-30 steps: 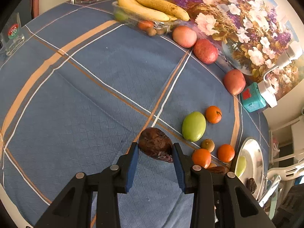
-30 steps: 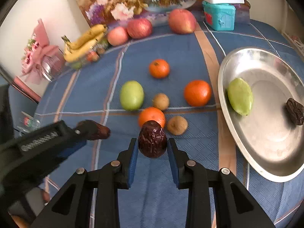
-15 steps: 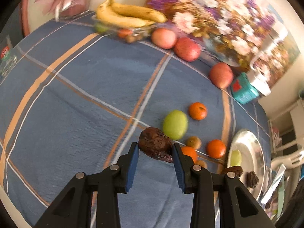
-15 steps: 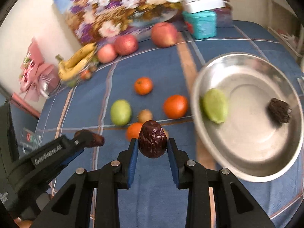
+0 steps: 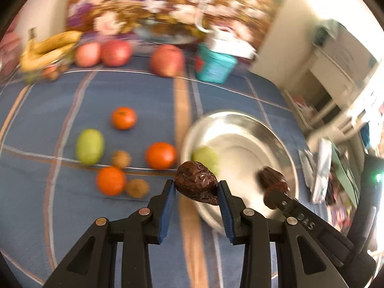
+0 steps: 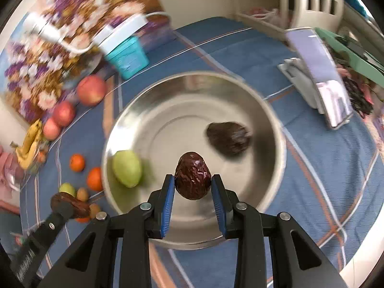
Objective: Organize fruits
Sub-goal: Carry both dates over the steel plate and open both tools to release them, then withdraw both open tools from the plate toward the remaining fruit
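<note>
My left gripper (image 5: pixel 195 188) is shut on a dark wrinkled date (image 5: pixel 196 183), held above the left rim of the steel bowl (image 5: pixel 285 153). My right gripper (image 6: pixel 192 184) is shut on another date (image 6: pixel 192 175), held over the bowl (image 6: pixel 271 129). In the bowl lie a green fruit (image 6: pixel 127 171) and a third date (image 6: pixel 228 138). The right gripper with its date (image 5: pixel 273 180) shows over the bowl in the left wrist view. The left gripper's date (image 6: pixel 69 205) shows at the lower left of the right wrist view.
On the blue cloth left of the bowl lie three oranges (image 5: pixel 160 155), a green fruit (image 5: pixel 90 146) and small brown fruits (image 5: pixel 121 159). Apples (image 5: pixel 166 60), bananas (image 5: pixel 50 48) and a teal box (image 5: pixel 214 66) line the far edge. A phone on a stand (image 6: pixel 319 76) stands to the right.
Both grippers have swung right toward the bowl with their dates. The right gripper now hangs over the bowl; the left has reached its left rim.
</note>
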`<move>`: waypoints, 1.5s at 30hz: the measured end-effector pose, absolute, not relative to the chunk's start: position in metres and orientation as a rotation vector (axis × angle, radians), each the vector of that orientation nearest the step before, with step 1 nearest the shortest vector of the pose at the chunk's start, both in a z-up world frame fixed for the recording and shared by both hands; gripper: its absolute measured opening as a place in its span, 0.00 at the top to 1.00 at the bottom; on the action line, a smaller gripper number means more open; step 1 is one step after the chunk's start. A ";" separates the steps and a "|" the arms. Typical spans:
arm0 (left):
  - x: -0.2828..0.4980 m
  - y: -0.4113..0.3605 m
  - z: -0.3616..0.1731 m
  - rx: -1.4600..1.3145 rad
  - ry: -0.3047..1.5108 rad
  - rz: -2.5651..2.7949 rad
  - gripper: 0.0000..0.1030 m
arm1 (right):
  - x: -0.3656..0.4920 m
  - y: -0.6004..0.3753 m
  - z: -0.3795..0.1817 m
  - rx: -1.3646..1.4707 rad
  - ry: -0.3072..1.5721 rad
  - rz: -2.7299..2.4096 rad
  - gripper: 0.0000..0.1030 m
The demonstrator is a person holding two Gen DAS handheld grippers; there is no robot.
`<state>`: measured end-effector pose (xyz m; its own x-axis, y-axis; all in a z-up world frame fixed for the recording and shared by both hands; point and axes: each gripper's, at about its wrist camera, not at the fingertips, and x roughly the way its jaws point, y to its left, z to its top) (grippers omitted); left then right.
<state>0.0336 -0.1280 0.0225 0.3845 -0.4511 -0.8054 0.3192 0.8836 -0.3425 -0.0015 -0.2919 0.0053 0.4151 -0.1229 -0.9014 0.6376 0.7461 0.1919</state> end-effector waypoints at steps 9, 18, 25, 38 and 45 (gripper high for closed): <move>0.033 -0.157 0.012 -0.083 1.089 -0.545 0.63 | -0.007 -0.301 0.000 0.596 1.066 -0.535 0.68; 0.032 -0.160 0.008 -0.076 1.093 -0.563 0.62 | -0.011 -0.304 -0.003 0.604 1.073 -0.549 0.68; 0.034 -0.159 0.007 -0.073 1.100 -0.562 0.61 | -0.011 -0.304 -0.003 0.610 1.069 -0.556 0.68; 0.057 -0.104 0.008 -0.115 1.108 -0.316 0.58 | -0.006 -0.298 -0.004 0.583 1.083 -0.531 0.68; 0.070 -0.045 0.002 -0.189 1.115 -0.088 0.28 | 0.007 -0.275 -0.002 0.504 1.087 -0.441 0.34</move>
<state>0.0699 -0.0448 0.0023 0.4386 -0.1644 -0.8835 -0.0242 0.9806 -0.1945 0.0068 -0.2746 -0.0022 0.4003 -0.0915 -0.9118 0.5691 0.8047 0.1691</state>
